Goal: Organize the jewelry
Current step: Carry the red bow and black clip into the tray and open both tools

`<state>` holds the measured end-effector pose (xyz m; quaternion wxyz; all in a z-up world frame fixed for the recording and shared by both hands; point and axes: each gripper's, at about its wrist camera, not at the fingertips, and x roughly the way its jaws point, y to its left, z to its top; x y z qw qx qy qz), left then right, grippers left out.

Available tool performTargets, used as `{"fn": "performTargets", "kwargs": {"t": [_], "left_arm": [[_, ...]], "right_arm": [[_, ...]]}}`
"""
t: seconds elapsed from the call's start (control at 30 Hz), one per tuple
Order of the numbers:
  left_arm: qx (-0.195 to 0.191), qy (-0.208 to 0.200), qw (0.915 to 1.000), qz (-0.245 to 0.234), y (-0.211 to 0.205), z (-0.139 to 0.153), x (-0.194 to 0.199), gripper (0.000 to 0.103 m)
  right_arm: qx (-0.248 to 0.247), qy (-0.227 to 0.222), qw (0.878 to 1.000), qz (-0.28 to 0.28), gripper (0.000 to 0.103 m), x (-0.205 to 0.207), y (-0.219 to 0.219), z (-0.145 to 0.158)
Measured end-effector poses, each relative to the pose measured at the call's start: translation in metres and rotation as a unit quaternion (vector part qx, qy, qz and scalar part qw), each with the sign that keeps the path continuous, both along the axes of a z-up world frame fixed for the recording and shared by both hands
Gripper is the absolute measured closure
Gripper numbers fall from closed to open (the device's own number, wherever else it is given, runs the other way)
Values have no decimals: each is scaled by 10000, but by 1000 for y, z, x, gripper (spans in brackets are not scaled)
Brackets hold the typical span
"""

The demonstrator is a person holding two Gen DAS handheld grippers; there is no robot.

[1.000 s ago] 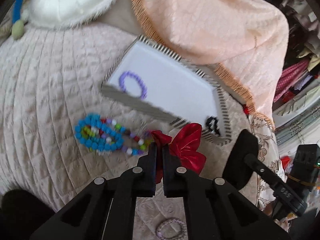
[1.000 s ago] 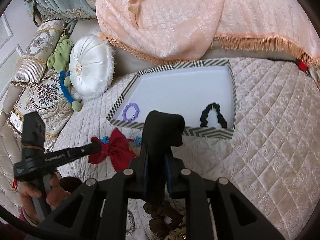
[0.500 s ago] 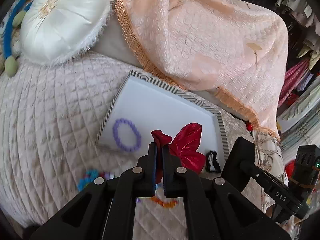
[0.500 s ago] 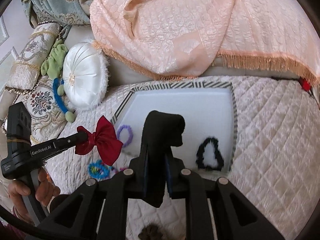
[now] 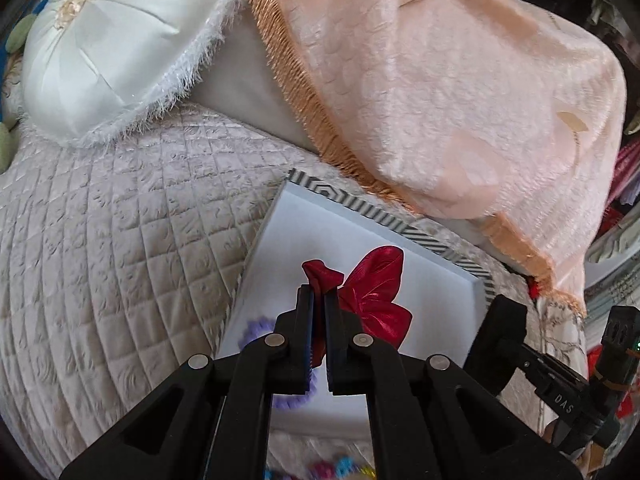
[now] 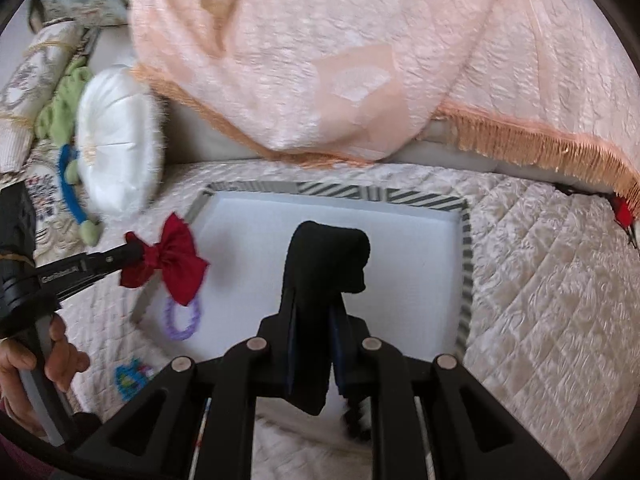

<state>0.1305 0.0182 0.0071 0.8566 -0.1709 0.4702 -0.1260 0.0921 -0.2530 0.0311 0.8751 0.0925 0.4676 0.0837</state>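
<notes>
My left gripper (image 5: 319, 294) is shut on a red satin bow (image 5: 372, 296) and holds it above the left part of a white tray with a striped rim (image 5: 424, 236). In the right wrist view the bow (image 6: 172, 260) hangs over the tray's left rim (image 6: 466, 264). My right gripper (image 6: 320, 308) is shut on a black fabric hair band (image 6: 328, 248) above the tray's middle. A purple bead bracelet (image 6: 182, 316) lies in the tray's near left corner, partly hidden in the left wrist view (image 5: 256, 328).
A colourful bead necklace (image 6: 130, 380) lies on the quilted cover (image 5: 120, 240) in front of the tray. A white round cushion (image 5: 112, 40) sits at the back left. A peach fringed blanket (image 6: 340, 60) drapes behind the tray.
Both grippers have moved forward over the tray with their items. The red bow was lifted from beside the bead necklace to above the tray's left side.
</notes>
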Motion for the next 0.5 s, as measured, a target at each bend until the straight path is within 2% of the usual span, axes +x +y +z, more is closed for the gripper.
{"fn": "performTargets", "kwargs": {"t": [0.23, 0.5], "left_arm": [[171, 241, 9995, 62, -2, -26, 28, 103], [431, 423, 9982, 38, -12, -49, 36, 103]], "right_arm": [[-336, 251, 9988, -271, 89, 29, -26, -36], [-387, 435, 9973, -437, 86, 41, -41, -63]]}}
